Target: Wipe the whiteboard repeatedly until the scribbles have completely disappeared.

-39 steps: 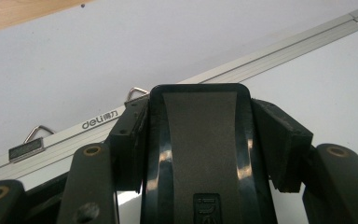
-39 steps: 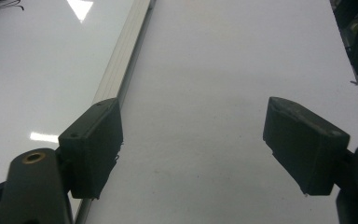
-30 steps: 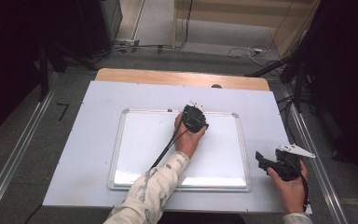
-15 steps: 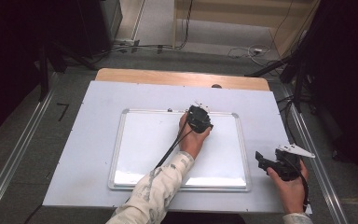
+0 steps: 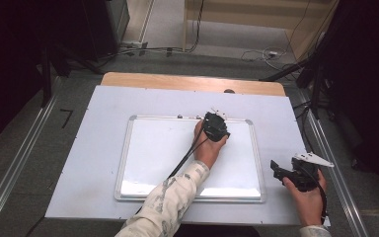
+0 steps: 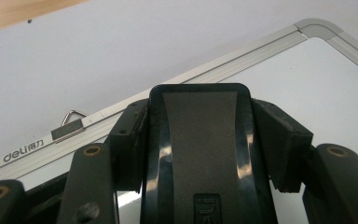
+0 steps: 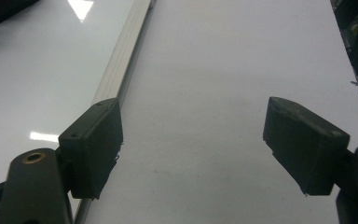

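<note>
- Now, in the high view, a person is standing at a white table (image 5: 103, 163) with a whiteboard (image 5: 158, 158) lying flat on it.
- Up near the far right corner of the whiteboard, the left gripper (image 5: 216, 126) is reaching over the board's top edge. A patterned sleeve (image 5: 170, 202) is coming in from the bottom, and a black cable is trailing back along the arm.
- Off to the right, the right gripper (image 5: 281, 170) is waiting over the bare table, just beside the whiteboard's right edge and well apart from the other gripper.
- Next, in the left gripper view, the left gripper (image 6: 200, 135) is squeezing a black eraser (image 6: 200, 140) tight between its two jaws. The eraser is standing up between the pads (image 6: 282, 140), with a grey strip running down its middle.
- Behind the eraser, the whiteboard's silver frame (image 6: 223, 70) is running across, with a rounded corner at the top right. A small metal hanger clip (image 6: 70, 126) is sitting on the frame, near a printed brand word.
- Last, in the right gripper view, the right gripper (image 7: 191, 149) is holding its jaws wide apart, with nothing between them.
- Under it, the white table (image 7: 223, 93) is showing, and the whiteboard's frame (image 7: 121, 70) is running up past the left pad (image 7: 93, 144).
</note>
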The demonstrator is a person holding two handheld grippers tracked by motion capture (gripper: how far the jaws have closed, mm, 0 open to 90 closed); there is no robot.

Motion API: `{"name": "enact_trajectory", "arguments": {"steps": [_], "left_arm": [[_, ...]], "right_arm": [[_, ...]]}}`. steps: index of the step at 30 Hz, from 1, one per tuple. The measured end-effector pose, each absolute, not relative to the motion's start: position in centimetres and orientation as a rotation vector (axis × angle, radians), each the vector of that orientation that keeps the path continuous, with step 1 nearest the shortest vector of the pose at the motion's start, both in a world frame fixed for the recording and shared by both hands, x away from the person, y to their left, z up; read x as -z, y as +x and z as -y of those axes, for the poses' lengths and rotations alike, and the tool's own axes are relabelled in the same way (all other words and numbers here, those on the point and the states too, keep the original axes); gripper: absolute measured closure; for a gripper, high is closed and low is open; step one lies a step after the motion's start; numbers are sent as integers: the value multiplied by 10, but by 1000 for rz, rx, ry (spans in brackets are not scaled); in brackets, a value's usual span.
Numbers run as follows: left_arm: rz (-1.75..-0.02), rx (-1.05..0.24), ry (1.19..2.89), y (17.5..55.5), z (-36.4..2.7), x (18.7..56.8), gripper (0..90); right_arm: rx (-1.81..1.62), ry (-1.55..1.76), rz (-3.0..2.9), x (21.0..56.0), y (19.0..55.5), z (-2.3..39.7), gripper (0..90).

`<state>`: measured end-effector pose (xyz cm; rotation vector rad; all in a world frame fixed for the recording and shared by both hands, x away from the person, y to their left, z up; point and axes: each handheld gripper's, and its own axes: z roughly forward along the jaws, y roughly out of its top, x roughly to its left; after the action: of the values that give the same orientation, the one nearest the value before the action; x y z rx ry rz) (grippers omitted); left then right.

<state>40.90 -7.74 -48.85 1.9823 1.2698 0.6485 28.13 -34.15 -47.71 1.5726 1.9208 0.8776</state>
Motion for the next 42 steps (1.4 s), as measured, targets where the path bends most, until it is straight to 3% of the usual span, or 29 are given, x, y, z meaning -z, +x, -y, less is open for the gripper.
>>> {"name": "enact_trajectory", "arguments": {"steps": [20, 42], "left_arm": [[-1249, -639, 2005, 410, 82, 488, 415], [-1287, -660, 1977, 406, 51, 489, 414]], "right_arm": [[-870, 1579, -1919, 479, 280, 343, 187], [-864, 1575, -1923, 479, 281, 343, 187]]}}
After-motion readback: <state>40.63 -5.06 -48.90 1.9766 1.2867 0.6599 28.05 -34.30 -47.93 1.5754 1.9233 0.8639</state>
